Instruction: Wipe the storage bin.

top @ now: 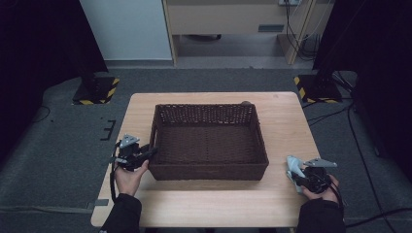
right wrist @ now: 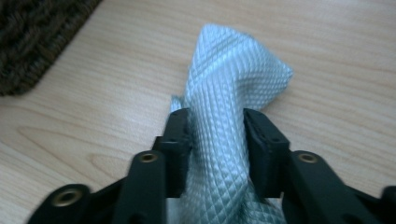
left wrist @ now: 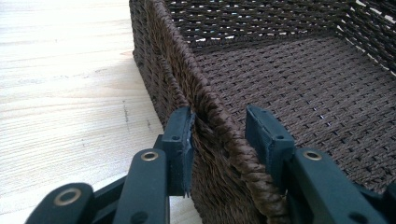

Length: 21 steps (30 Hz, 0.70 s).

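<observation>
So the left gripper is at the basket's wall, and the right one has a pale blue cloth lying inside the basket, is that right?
Not quite. The pale blue cloth is not inside the basket; it lies on the wooden table to the basket's right, between the right gripper fingers, as the right gripper view shows. The left gripper is indeed at the basket's wall.

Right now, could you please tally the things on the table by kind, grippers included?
Basket: 1
Cloth: 1
Grippers: 2, left gripper and right gripper
Total: 4
</observation>
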### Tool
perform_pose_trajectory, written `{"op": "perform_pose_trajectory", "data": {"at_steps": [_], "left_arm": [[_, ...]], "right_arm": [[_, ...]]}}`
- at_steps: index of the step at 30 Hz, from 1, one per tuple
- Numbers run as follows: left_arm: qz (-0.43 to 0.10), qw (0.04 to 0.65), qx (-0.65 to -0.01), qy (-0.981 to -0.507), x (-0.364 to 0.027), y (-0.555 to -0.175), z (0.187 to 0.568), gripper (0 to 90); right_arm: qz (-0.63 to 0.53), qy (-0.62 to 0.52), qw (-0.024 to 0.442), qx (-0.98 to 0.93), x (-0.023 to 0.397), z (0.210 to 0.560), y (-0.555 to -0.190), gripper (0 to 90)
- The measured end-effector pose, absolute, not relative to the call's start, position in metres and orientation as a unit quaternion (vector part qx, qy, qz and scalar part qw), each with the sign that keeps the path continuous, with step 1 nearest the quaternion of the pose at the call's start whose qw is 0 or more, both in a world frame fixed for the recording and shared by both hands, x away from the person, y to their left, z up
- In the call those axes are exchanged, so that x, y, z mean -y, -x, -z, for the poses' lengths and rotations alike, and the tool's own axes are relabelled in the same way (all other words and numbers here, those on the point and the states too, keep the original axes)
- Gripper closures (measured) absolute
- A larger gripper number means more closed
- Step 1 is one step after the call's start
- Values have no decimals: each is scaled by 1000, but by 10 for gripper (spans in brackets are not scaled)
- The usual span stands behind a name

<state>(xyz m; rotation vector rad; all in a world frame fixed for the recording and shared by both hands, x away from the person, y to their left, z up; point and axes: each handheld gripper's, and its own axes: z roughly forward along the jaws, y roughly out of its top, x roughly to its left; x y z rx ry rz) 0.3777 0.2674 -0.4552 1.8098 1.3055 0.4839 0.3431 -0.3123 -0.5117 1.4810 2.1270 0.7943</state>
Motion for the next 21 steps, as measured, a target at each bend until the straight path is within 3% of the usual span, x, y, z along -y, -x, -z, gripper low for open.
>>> {"op": "perform_pose_trajectory", "data": {"at_steps": [4, 11, 21], "left_arm": [[-192, 416, -519, -721, -267, -378, 455, 617], [-192, 417, -517, -723, -267, -378, 455, 629], [-195, 408, -515, -728, -266, -379, 454, 635]], "right_arm": [[-308, -524, 239, -757, 310, 502, -342, 531], [-344, -506, 274, -742, 304, 476, -342, 530], [-430, -456, 250, -738, 267, 436, -354, 570]]}}
